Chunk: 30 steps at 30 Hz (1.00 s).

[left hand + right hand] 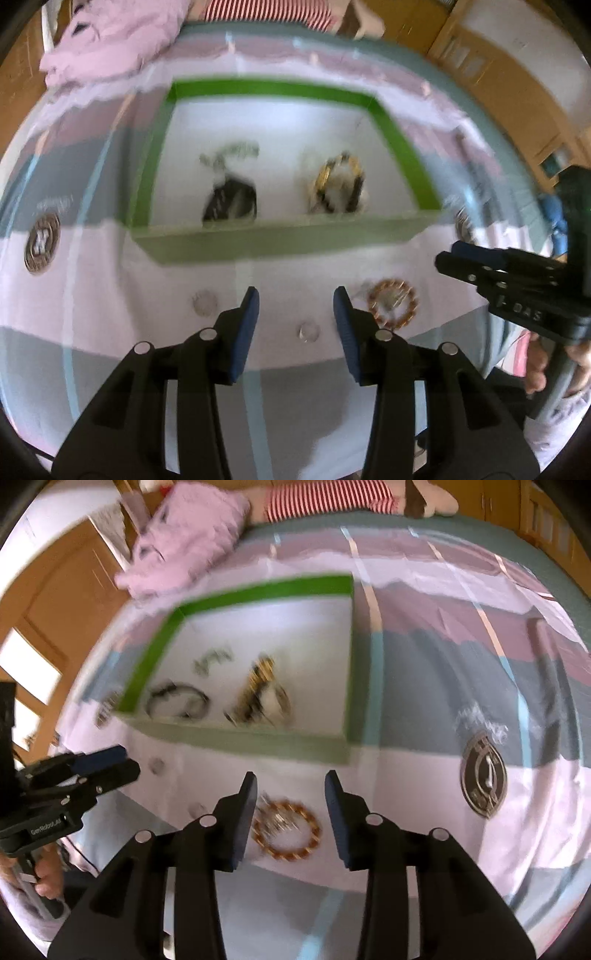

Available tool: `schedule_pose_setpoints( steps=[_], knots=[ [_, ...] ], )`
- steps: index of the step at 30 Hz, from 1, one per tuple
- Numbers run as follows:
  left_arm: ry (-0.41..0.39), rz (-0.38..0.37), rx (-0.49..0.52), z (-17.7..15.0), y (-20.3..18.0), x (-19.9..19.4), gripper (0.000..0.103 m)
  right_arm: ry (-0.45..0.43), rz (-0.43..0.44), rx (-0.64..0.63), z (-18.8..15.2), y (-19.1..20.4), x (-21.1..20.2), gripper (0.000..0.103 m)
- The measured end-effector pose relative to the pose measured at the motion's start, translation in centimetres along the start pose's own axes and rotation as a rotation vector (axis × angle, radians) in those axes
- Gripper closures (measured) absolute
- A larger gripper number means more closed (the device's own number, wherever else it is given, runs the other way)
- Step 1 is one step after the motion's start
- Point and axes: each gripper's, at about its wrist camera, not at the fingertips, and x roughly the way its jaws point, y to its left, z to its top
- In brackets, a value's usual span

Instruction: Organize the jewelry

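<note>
Left tool (295, 310): I see it wide open, empty.
Right tool (290, 795): open above gold bracelet (286, 830).
Green box (236, 734): on the bed (424, 701), holds jewelry.

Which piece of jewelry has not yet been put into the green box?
The amber beaded bracelet. It lies on the bedspread in front of the green box, between the right gripper's open fingers. The other bracelets and chains already sit inside the box.

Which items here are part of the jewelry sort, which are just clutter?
Job:
green box
amber bead bracelet on the bedspread
black bracelet and gold-black bracelet in the box
right tongs

Lying about:
pink cloth
striped plush toy
bedspread
</note>
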Motion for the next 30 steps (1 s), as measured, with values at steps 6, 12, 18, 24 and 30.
schedule_pose_setpoints(
  steps=[6,12,18,24,30],
  knots=[
    [0.1,0.068,0.019,-1.0,-1.2,3.1,0.058,0.166,-0.069,-0.019,-1.5,0.1,3.6,0.064],
    [0.119,0.087,-0.001,-1.3,-0.8,3.4,0.053,0.181,0.014,-0.027,-1.7,1.7,4.6,0.064],
    [0.128,0.094,-0.001,-1.6,-0.6,3.6,0.05,0.208,0.007,0.011,-1.4,1.8,6.4,0.071],
    [0.127,0.09,-0.002,-1.8,-0.4,3.4,0.049,0.142,0.037,0.005,-0.9,1.9,4.6,0.077],
    [0.134,0.08,0.022,-1.8,-1.7,4.3,0.049,0.122,-0.04,0.085,-0.5,-1.1,3.9,0.077]
  ],
)
